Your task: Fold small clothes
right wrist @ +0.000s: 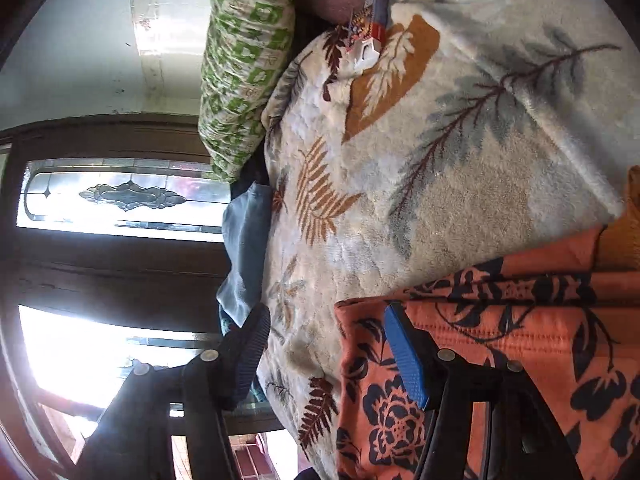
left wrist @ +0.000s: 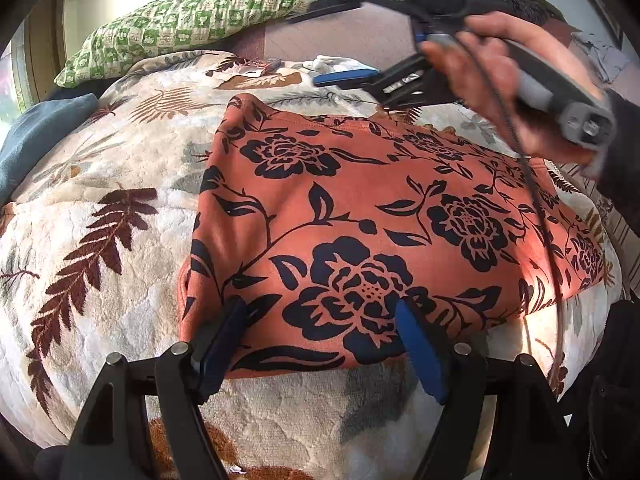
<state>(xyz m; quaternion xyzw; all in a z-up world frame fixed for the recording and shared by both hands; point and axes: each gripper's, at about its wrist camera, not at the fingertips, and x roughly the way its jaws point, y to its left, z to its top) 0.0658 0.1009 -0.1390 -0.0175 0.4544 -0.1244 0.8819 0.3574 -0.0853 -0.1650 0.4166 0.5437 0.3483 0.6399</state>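
Folded orange garment (left wrist: pixel 360 216) with black floral print lies flat on the leaf-patterned blanket (left wrist: pixel 120 184). Left gripper (left wrist: pixel 320 312) straddles its near edge, jaws spread, nothing clamped. Right gripper (left wrist: pixel 340 44) hovers beyond its far edge, jaws apart, empty, held by a hand (left wrist: pixel 500 80).

Leaf-print blanket (left wrist: pixel 120 184), green pillow (left wrist: pixel 192 20)

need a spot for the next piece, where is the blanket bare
Widest bare patch: blanket left of the orange garment, below the green pillow. A narrower strip lies near the left gripper. Far edge is crowded: small box, right gripper.
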